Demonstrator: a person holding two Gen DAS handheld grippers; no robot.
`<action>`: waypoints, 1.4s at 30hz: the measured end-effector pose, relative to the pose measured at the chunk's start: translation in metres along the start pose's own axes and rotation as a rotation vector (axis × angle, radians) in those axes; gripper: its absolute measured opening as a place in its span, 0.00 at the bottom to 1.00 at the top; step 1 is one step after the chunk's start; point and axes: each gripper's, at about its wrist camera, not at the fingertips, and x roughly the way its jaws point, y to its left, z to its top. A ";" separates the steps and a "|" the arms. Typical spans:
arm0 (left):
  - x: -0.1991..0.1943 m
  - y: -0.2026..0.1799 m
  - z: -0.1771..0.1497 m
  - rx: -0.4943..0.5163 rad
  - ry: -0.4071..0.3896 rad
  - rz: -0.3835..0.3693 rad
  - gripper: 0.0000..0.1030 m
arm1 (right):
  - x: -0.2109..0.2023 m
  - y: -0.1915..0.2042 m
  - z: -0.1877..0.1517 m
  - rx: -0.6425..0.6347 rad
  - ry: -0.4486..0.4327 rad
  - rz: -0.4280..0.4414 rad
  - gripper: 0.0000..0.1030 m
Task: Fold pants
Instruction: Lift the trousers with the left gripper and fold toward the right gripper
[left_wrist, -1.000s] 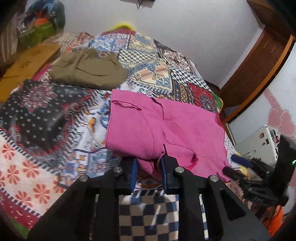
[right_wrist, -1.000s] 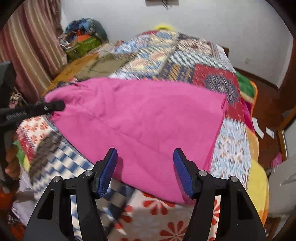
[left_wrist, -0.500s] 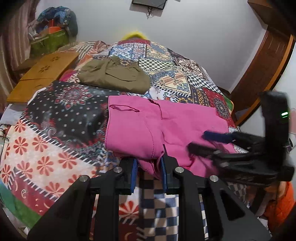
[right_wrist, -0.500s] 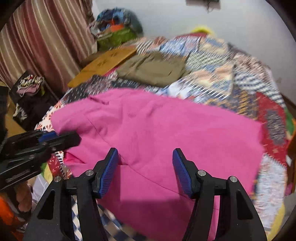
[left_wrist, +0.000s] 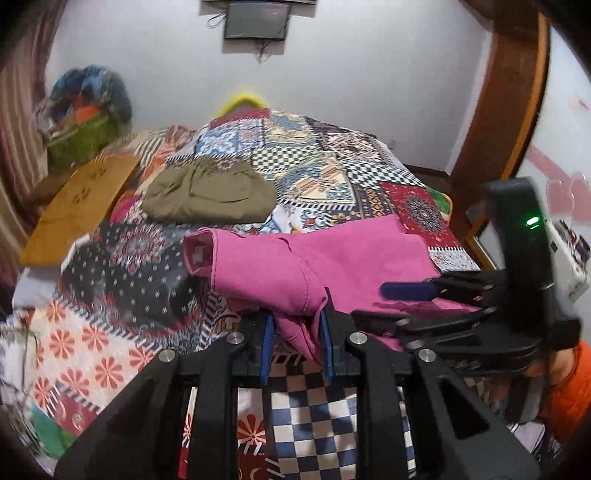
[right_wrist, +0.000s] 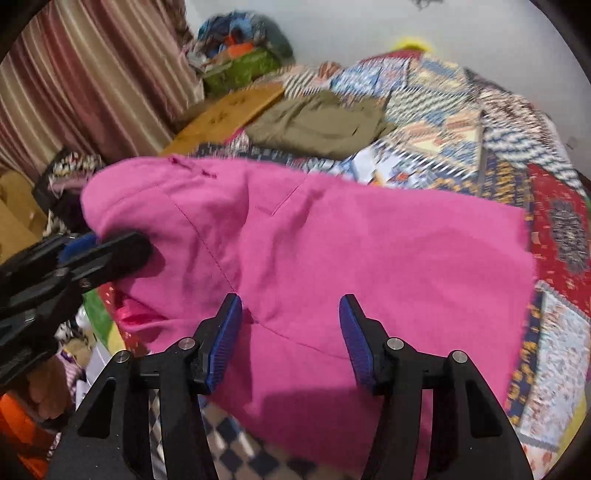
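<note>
The pink pants (left_wrist: 332, 258) lay across the near part of the bed's patchwork quilt (left_wrist: 314, 166), their near edge lifted. The left tongs (left_wrist: 297, 341) were clamped on a bunched fold of that edge. The right tongs (right_wrist: 290, 332) hovered over the pink cloth, jaws closing with nothing pinched between them. Olive pants (left_wrist: 210, 199) lay folded farther back, well apart.

Both tools are matte black plastic frames with silver screw heads and ribbed blue pads: the left hand-held gripper (left_wrist: 297, 341), the right hand-held gripper (right_wrist: 290, 341). One body carries a green light (left_wrist: 532, 221). An orange sleeve (left_wrist: 569, 391) shows.
</note>
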 end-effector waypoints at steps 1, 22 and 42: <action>-0.001 -0.003 0.003 0.015 -0.002 0.001 0.21 | -0.007 -0.002 -0.003 0.000 -0.012 -0.011 0.50; 0.005 -0.083 0.033 0.172 -0.015 -0.136 0.21 | -0.006 -0.029 -0.043 0.050 0.019 -0.014 0.53; 0.020 -0.120 0.038 0.275 0.014 -0.179 0.21 | -0.026 -0.092 -0.072 0.244 -0.003 -0.067 0.53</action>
